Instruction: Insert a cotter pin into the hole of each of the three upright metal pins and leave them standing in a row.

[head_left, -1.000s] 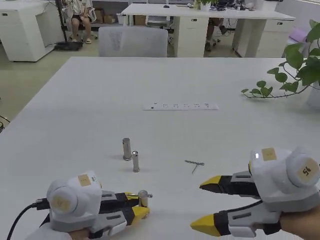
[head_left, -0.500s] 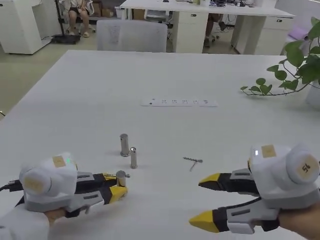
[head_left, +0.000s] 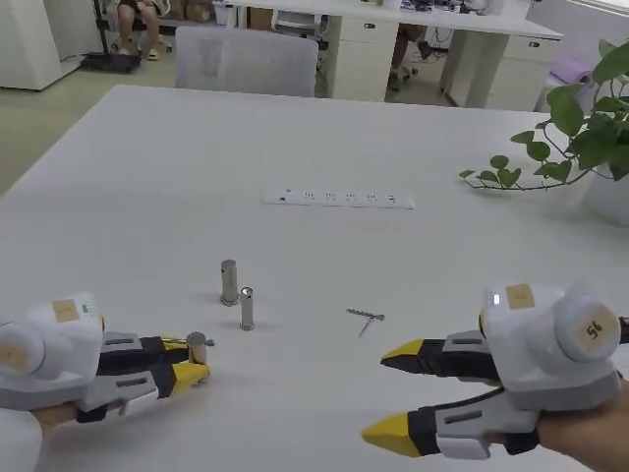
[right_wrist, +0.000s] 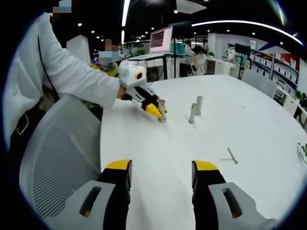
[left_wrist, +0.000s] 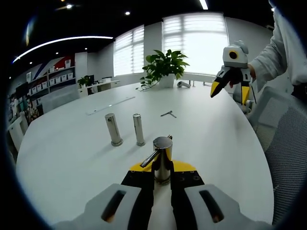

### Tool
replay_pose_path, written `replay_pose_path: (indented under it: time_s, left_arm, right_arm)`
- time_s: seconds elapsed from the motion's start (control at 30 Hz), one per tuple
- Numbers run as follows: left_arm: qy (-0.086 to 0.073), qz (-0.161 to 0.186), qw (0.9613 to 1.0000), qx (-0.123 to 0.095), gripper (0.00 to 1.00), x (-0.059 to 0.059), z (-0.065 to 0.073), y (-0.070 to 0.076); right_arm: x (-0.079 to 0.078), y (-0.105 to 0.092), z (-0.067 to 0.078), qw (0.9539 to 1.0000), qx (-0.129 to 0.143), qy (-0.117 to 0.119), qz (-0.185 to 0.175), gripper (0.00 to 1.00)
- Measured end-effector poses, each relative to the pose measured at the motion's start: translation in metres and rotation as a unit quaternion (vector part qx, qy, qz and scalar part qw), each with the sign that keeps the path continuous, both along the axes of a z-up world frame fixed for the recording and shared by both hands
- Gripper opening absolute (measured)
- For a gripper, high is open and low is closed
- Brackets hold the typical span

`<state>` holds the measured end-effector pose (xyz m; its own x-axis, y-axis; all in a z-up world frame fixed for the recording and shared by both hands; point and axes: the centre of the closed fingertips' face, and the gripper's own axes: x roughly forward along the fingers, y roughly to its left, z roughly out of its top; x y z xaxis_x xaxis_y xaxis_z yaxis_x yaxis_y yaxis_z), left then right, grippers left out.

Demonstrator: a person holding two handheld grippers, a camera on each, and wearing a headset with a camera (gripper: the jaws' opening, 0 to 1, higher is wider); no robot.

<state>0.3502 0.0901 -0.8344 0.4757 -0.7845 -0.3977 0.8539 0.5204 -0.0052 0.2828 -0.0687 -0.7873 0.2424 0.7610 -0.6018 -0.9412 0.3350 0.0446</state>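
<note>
The left gripper (head_left: 200,360) is clamped on a short metal pin (left_wrist: 162,154), held upright low at the near left of the bench (head_left: 324,128). A cotter pin (left_wrist: 148,157) sits through the hole near its head and sticks out to one side. Whether the base touches the bench I cannot tell. Just beyond it stand 2 more, a far pin (head_left: 229,282) and a near pin (head_left: 247,308), close together but apart; I see no cotter pin in either. A loose cotter pin (head_left: 364,317), possibly 2 lying crossed, rests on the bench to their right, between them and the right gripper (head_left: 374,394), whose jaws are spread wide and hold nothing

The step in hand looks like standing the fitted pin in line with the other 2. To do it well, keep it vertical and set it flat on its base along the line they make. Turn the protruding cotter pin away from the near pin, then part the jaws slowly and evenly so neither drags it over
</note>
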Motion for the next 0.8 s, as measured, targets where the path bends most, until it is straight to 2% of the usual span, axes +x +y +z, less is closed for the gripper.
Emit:
replay_pose_path:
  time_s: [0.07,0.17,0.23,0.53,0.8]
  left_arm:
    - [0.004,-0.007,1.0,-0.006,0.09,-0.002,0.0003,-0.0009]
    - [0.006,-0.013,0.9999,0.001,0.09,-0.0041,-0.0031,-0.0003]
    - [0.009,-0.012,0.9999,-0.009,0.09,-0.0032,-0.0053,-0.0008]
    - [0.005,-0.02,0.9997,-0.013,0.1,-0.0029,-0.0054,0.0005]
    - [0.013,-0.011,0.9993,-0.032,0.12,-0.003,-0.0033,0.0017]
  right_arm:
    - [0.0003,0.0004,-0.0003,1.0,0.0,0.001,0.0,0.52]
    - [0.0001,0.001,-0.0014,1.0,-0.001,0.002,0.0,0.52]
    - [0.0,0.0015,-0.0024,1.0,-0.002,0.004,0.0,0.52]
    - [0.0016,0.0032,-0.0022,1.0,-0.004,0.002,0.001,0.52]
    - [0.0026,0.0045,-0.0005,1.0,-0.004,0.0,0.002,0.52]
